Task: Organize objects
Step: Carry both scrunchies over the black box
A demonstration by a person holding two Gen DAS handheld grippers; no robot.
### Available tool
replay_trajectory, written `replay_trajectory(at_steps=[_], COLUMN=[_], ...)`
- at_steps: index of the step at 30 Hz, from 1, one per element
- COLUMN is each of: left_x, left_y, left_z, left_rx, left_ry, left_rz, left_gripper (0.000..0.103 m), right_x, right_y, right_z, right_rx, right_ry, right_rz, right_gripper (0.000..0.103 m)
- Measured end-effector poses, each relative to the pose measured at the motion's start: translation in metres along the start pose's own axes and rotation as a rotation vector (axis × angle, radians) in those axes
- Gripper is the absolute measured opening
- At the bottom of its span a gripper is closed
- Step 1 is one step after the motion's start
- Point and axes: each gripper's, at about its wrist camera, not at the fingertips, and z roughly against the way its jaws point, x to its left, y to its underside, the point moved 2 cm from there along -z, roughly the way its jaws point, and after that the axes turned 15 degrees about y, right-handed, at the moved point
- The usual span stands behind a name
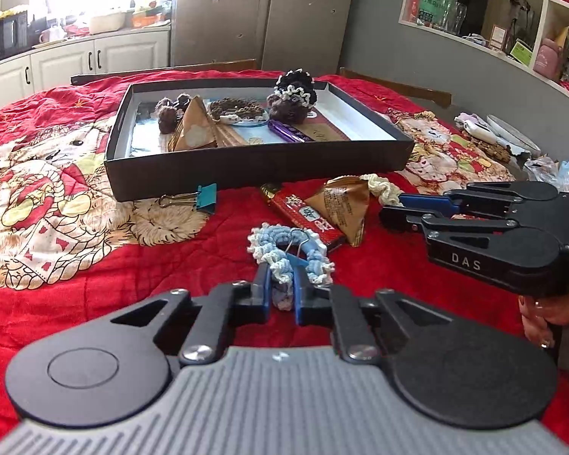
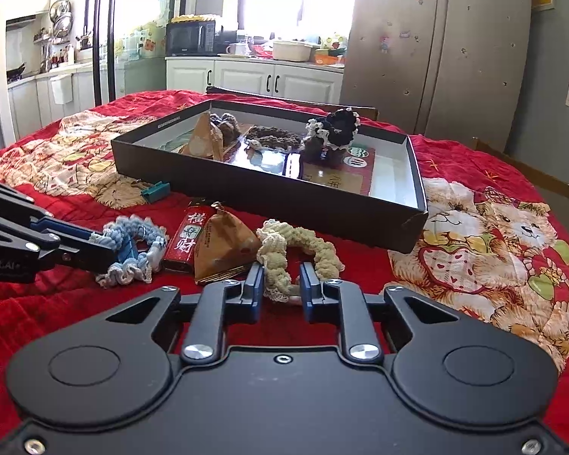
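Blue scrunchie [image 1: 290,256], pinched in left hand-held gripper [image 1: 282,271]

It was a home kitchen-dining room: white base cabinets [image 2: 254,76] carried a black microwave [image 2: 191,38], a tall steel refrigerator [image 2: 436,45] stood beside them, and a red bear-print quilted cloth [image 2: 493,227] covered the table.

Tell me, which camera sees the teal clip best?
The left wrist view: the teal clip shows whole, silver handles included, before the black box. The right wrist view shows it smaller, its handles hard to make out.
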Motion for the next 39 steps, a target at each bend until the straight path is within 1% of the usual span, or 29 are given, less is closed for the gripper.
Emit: replay_trajectory(at_steps=[6, 16, 23, 32, 37, 39], left_x=[0.000, -0.013, -0.023, -0.026, -0.025, -0.025], left_y=[-0.004, -0.016, -0.024, -0.039, -0.052, -0.058], left_z=[0.005, 0.017, 0.026, 0.038, 0.043, 0.044], left_rx=[-0.025, -0.076, -0.100, -0.147, -0.179, -0.194], left_ry=[0.011, 0.044, 0.059, 0.058, 0.047, 0.044], left_rz=[0.005, -0.021, -0.046, -0.061, -0.073, -0.080], left_gripper=[0.012, 0.012, 0.011, 0.011, 0.012, 0.012], right_x=[-0.005, -0.008, -0.010, -0.017, -0.025, -0.026], right_y=[0.000, -0.002, -0.003, -0.014, -0.028, -0.035], right_z=[0.001, 0.007, 0.012, 0.028, 0.036, 0.037], right_rx=[0.000, -0.020, -0.040, -0.100, -0.138, -0.154], right_ry=[-0.006, -0.007, -0.008, -0.010, 0.000, 0.014], right_rz=[-0.028, -0.048, -0.059, -0.097, -0.104, -0.087], right_gripper=[0.017, 0.013, 0.012, 0.012, 0.012, 0.012])
